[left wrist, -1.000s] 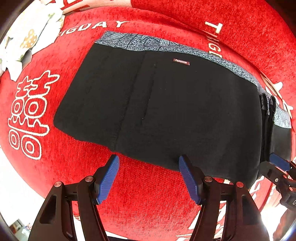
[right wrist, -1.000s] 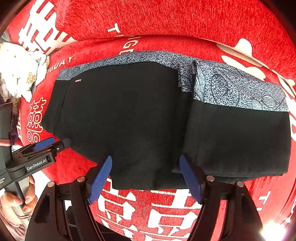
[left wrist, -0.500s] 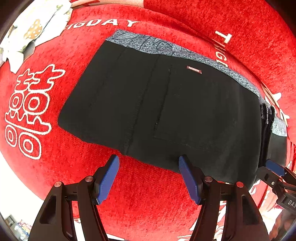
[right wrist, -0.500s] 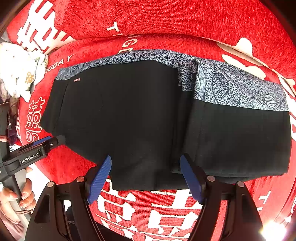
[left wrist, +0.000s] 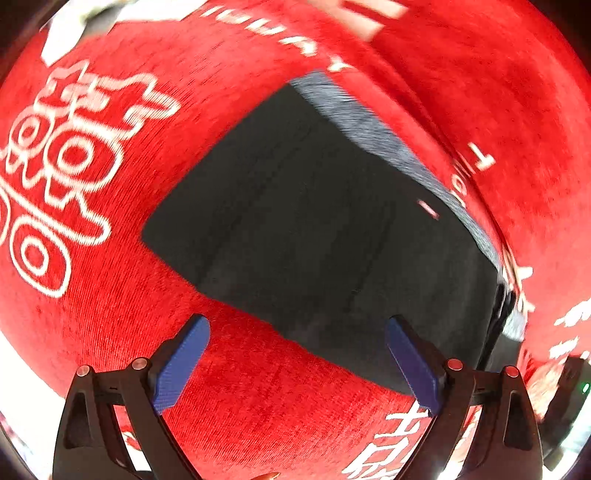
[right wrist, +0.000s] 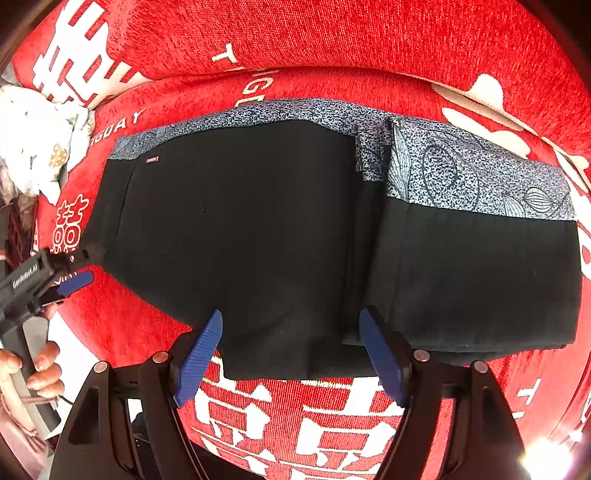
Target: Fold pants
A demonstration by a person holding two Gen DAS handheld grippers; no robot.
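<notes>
Black pants (right wrist: 258, 229) with a grey patterned waistband (right wrist: 476, 177) lie flat on the red cushion; their right part is folded over into a thicker stack. They also show in the left wrist view (left wrist: 325, 236), blurred. My left gripper (left wrist: 295, 354) is open and empty, just short of the pants' near left corner; it also shows in the right wrist view (right wrist: 79, 267), its tips at that corner. My right gripper (right wrist: 291, 350) is open and empty, its tips straddling the pants' near edge by the fold.
The red cushion (right wrist: 332, 417) with white characters covers the whole surface, with a red backrest (right wrist: 332, 33) behind. A white floral cloth (right wrist: 33, 147) lies at the far left. A hand (right wrist: 40, 365) holds the left gripper's handle.
My left gripper has swung left and closer to the pants' left corner, and its view is now blurred. My right gripper has barely moved.
</notes>
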